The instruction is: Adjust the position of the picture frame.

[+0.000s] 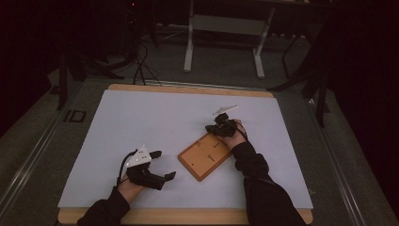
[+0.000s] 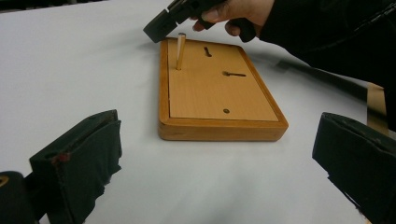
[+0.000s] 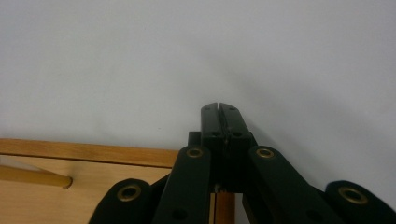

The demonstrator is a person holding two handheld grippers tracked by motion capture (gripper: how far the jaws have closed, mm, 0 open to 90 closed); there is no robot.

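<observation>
left gripper (image 1: pixel 162 165): jaws wide apart, empty, near edge of surface (image 1: pixel 141 117) | wooden board (image 2: pixel 219 93): flat mid-surface, likely stiff, fairly heavy, best taken by its raised rim | peg (image 2: pixel 180 51): upright at far corner, likely light, slim, smooth; grip mid-shaft | right gripper (image 2: pixel 161 27): jaws pressed together, empty, just beside peg top

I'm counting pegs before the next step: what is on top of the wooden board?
One wooden peg stands upright in a hole on the wooden board. Three more holes show nearby. The right tongs, shut, hover beside the peg; the person's hand covers the board's far corner.
</observation>
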